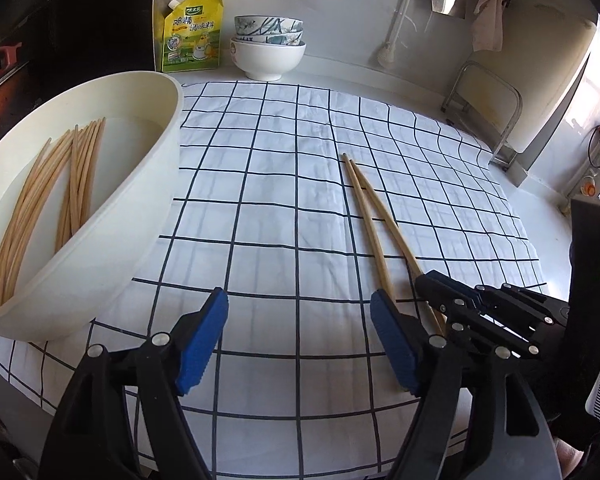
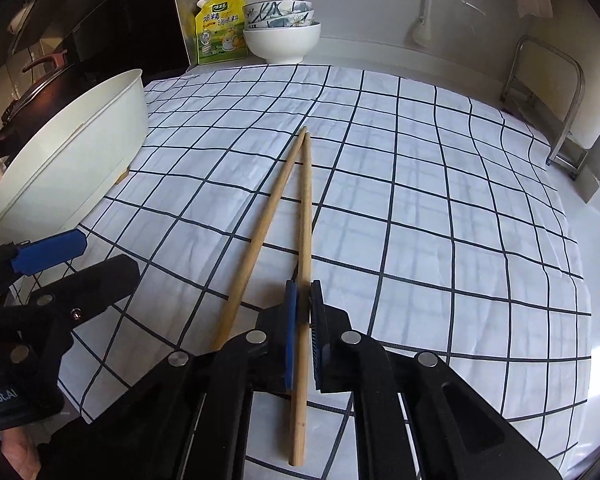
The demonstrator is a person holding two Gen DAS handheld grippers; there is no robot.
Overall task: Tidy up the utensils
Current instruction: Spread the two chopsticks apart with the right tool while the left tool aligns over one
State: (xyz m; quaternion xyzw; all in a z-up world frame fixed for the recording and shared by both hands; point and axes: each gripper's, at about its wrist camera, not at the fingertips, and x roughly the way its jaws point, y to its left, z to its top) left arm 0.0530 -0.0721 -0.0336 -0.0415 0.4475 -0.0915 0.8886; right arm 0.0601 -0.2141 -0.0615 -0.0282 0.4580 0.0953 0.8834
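Two wooden chopsticks lie in a narrow V on the checked cloth (image 1: 260,208). My right gripper (image 2: 303,294) is shut on the right chopstick (image 2: 306,208) near its thick end; the left chopstick (image 2: 260,232) lies free beside it. In the left wrist view the same pair (image 1: 374,232) runs under the right gripper (image 1: 432,280). My left gripper (image 1: 298,300) stands open over bare cloth, with nothing between its blue pads (image 1: 204,336). A white oval basin (image 1: 156,184) at the left holds several chopsticks (image 1: 40,192).
At the back by the wall stand stacked bowls (image 1: 268,46) and a yellow seasoning pouch (image 1: 192,32). A metal rack (image 1: 484,116) stands at the right edge of the cloth. A dark pan (image 2: 32,96) sits beyond the basin on the left.
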